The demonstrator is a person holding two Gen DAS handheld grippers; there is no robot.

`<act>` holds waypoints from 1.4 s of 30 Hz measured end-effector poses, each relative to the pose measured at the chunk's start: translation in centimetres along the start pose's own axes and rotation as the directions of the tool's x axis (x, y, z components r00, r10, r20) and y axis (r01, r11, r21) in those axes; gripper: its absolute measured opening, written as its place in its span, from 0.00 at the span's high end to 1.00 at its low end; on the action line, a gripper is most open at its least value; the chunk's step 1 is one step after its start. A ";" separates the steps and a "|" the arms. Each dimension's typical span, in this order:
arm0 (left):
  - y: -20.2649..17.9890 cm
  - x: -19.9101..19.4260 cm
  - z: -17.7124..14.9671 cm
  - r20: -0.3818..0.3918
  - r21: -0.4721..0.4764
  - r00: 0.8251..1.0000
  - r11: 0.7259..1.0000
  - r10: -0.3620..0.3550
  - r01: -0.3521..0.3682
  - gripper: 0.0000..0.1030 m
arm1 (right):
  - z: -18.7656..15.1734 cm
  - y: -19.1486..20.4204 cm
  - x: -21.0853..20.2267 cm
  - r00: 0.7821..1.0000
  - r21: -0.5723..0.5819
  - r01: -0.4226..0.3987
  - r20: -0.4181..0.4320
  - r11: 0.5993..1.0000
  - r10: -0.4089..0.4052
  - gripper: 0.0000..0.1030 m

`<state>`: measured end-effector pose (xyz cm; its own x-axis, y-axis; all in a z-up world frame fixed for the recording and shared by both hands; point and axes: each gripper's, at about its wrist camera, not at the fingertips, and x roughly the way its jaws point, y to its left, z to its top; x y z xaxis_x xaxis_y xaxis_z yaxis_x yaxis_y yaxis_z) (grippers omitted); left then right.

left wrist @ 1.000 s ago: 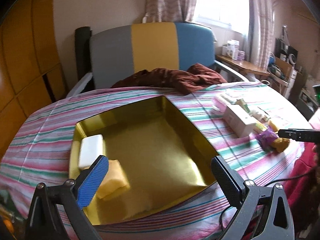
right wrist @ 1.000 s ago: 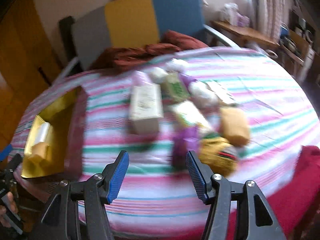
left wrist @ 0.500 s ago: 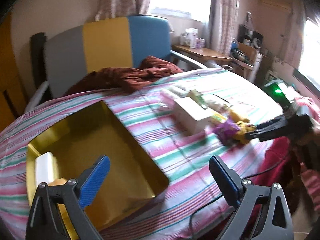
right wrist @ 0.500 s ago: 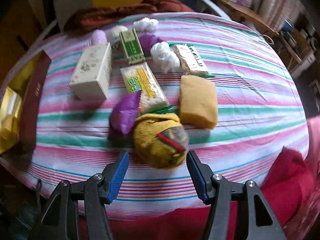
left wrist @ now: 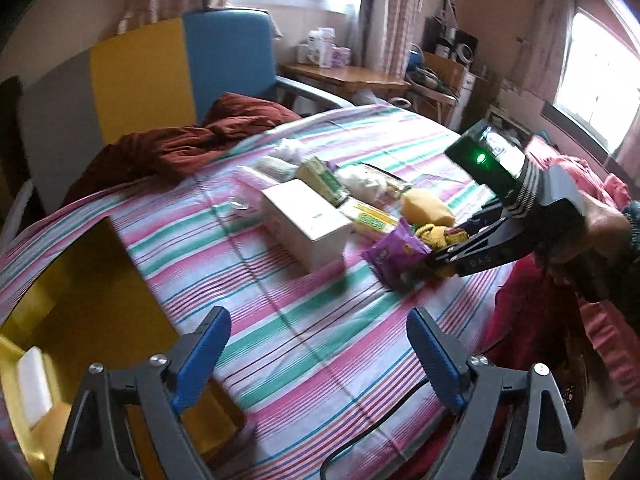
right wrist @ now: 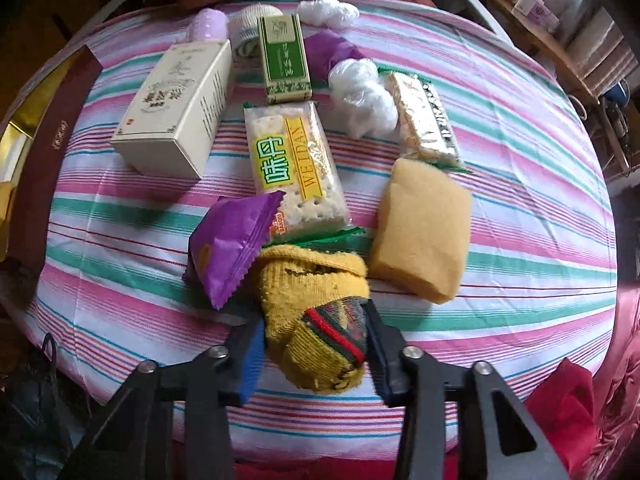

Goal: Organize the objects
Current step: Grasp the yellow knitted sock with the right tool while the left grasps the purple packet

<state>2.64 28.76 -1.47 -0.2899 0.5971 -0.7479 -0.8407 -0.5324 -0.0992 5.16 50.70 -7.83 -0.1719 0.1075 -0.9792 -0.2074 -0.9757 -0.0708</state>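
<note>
A rolled yellow sock (right wrist: 316,312) lies on the striped table (right wrist: 520,128), near the front edge, just by the purple snack bag (right wrist: 228,244) and the yellow sponge (right wrist: 424,232). The right gripper (right wrist: 316,344) is placed around the sock, with one blue pad on each side of it. The pads look pressed against the wool, so the sock is judged to be gripped, but it is not lifted yet.

The sock is soft and light. It can be squeezed and will not break. It is best held around the fat middle, where it is rolled tight, so that it does not come unrolled. The wool is not slippery.

The left gripper (left wrist: 320,356) is held over the front edge of the table with its jaws wide apart and nothing between them. A gold tray (left wrist: 80,320) is seen at the left side of the table, with a white block (left wrist: 32,384) in it. The sock is likely meant to be put in there.
</note>
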 end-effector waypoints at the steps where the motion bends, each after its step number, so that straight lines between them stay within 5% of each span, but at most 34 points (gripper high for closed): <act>1: -0.2 0.3 0.2 -0.005 0.004 1.000 1.000 -0.010 0.010 0.19 | -0.5 -0.4 -0.4 1.000 0.006 0.014 0.007 1.000 -0.014 0.62; 5: -1.9 2.5 1.3 -0.028 0.048 0.998 0.997 -0.063 0.064 0.22 | -2.4 -3.0 -1.4 0.998 0.093 0.045 0.038 0.995 -0.049 0.62; 11: -4.7 6.8 2.8 -0.084 0.083 0.989 0.989 -0.119 0.126 0.23 | -3.9 -4.9 -2.5 0.992 0.204 -0.036 0.126 0.978 0.010 0.62; 17: -7.6 10.9 3.6 -0.095 0.240 0.992 0.966 -0.077 0.098 0.22 | -3.8 -4.7 -2.5 0.986 0.219 -0.096 0.157 0.971 0.062 0.62; 22: -7.8 13.6 4.1 -0.115 0.258 0.992 0.962 -0.059 0.087 0.24 | -3.7 -5.1 -3.0 0.982 0.218 -0.114 0.170 0.969 0.077 0.62; 24: -8.0 14.6 4.3 -0.125 0.262 0.990 0.960 -0.070 0.101 0.31 | -3.5 -5.4 -2.9 0.981 0.219 -0.123 0.177 0.968 0.085 0.61; 26: -8.0 15.4 4.3 -0.150 0.251 0.985 0.961 -0.082 0.118 0.55 | -3.6 -5.6 -2.8 0.980 0.221 -0.124 0.182 0.967 0.084 0.61; 30: -7.5 14.2 4.0 -0.135 0.209 0.981 0.964 -0.139 0.165 0.71 | -3.8 -5.6 -2.7 0.976 0.222 -0.133 0.197 0.966 0.090 0.62; 42: -5.4 7.4 1.8 -0.069 0.030 0.970 0.972 -0.232 0.235 0.72 | -4.0 -5.6 -3.1 0.970 0.231 -0.120 0.232 0.965 0.065 0.62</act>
<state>4.26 37.14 -5.31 -0.0548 0.6618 -0.7477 -0.8987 -0.3590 -0.2519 10.70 55.07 -5.13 -0.4039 0.0848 -0.9109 -0.4024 -0.9107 0.0937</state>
